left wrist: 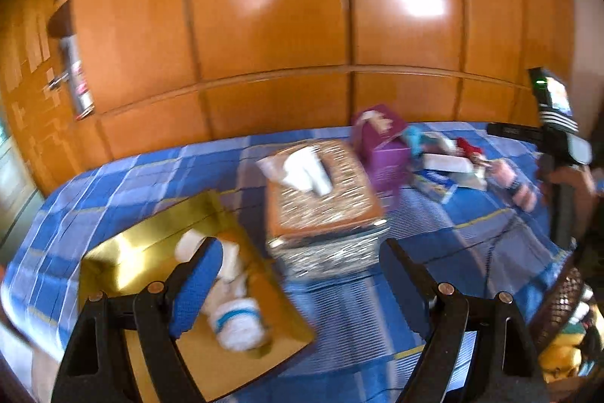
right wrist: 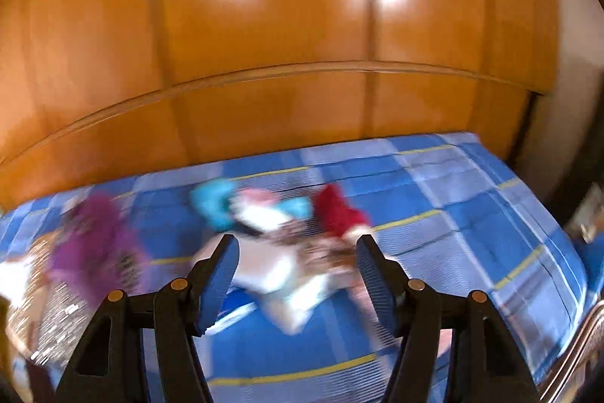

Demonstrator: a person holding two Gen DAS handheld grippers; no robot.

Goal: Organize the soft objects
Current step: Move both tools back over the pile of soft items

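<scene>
Blue checked bedspread [right wrist: 453, 214] | soft toys [right wrist: 271, 225] (blurred) beyond spread jaws

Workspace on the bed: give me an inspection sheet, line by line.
Surface: blue checked bedspread, wrinkled in places.
Job's things: white soft toy lying in the gold box lid; blurred pile of soft items, turquoise, pink, white and red.
Clutter: glittery tissue box with a tissue sticking out; purple box behind it; dark woven basket at the right edge.
Grippers: left gripper jaws open, empty; right gripper jaws open, empty, over the pile.
Cables: thin dark cable on the bedspread.
Surroundings: glossy wooden wardrobe panels behind the bed.
</scene>
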